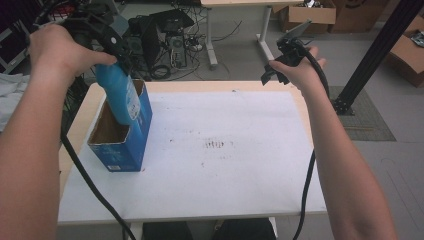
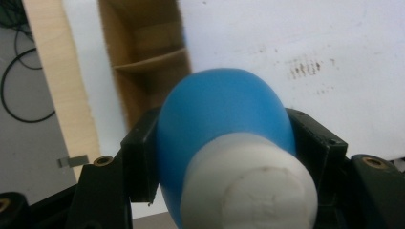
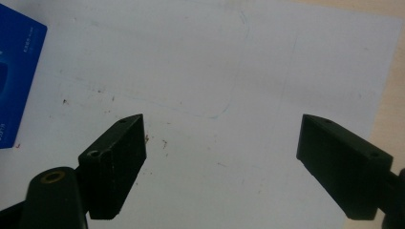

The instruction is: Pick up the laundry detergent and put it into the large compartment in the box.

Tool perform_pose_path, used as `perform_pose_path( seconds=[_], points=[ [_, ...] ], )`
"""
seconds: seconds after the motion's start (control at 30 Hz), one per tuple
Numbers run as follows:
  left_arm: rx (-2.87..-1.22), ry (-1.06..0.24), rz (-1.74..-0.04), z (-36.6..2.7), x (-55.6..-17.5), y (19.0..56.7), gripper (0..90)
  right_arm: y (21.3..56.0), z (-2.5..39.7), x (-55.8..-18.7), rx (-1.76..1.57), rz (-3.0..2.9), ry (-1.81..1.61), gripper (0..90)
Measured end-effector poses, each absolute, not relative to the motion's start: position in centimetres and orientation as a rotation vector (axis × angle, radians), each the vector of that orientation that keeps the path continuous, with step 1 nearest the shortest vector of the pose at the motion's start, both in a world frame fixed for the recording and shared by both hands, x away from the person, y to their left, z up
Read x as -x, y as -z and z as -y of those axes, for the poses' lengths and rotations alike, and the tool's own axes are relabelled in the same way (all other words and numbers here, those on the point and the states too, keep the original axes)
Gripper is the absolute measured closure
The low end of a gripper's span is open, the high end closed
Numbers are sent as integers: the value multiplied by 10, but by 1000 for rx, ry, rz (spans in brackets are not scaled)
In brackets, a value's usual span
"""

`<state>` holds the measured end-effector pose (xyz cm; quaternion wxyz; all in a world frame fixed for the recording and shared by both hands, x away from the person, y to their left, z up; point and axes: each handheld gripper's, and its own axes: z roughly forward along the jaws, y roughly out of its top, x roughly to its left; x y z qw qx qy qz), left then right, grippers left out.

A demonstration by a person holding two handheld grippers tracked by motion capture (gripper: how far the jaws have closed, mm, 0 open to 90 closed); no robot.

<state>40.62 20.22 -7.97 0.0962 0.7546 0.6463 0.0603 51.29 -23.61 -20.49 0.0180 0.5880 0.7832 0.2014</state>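
Note:
A blue bottle (image 1: 121, 95) with a white cap (image 2: 248, 186) hangs half inside an open blue cardboard box (image 1: 122, 145) at the table's left. My left gripper (image 1: 117, 52) is shut on the bottle's upper part, its jaws pressing both sides of the blue body (image 2: 224, 114). Below the bottle the box's brown inside (image 2: 148, 57) shows. My right gripper (image 1: 272, 75) is held high over the table's far right edge, open with nothing between its fingers (image 3: 117, 162). A corner of the blue box (image 3: 16, 76) shows at the left of the right gripper view.
A white sheet (image 1: 215, 150) with dark scuff marks covers the wooden table (image 1: 80, 125). Behind the table stand computer gear and cables (image 1: 165, 40), another table's leg (image 1: 210, 35), and cardboard boxes (image 1: 307, 15). A black frame post (image 1: 375, 50) stands at the right.

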Motion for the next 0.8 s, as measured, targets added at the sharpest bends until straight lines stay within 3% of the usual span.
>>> perform_pose_path(
  seconds=[0.37, 0.8],
  points=[
    [-2208, -203, -1978, -227, -410, 86, 375, 206, 238, -515, -1833, -2426, -618, 171],
    [-2226, -151, -2009, -239, -417, 122, 376, 206, 239, -515, -1833, -2428, -609, 170]
  ],
)
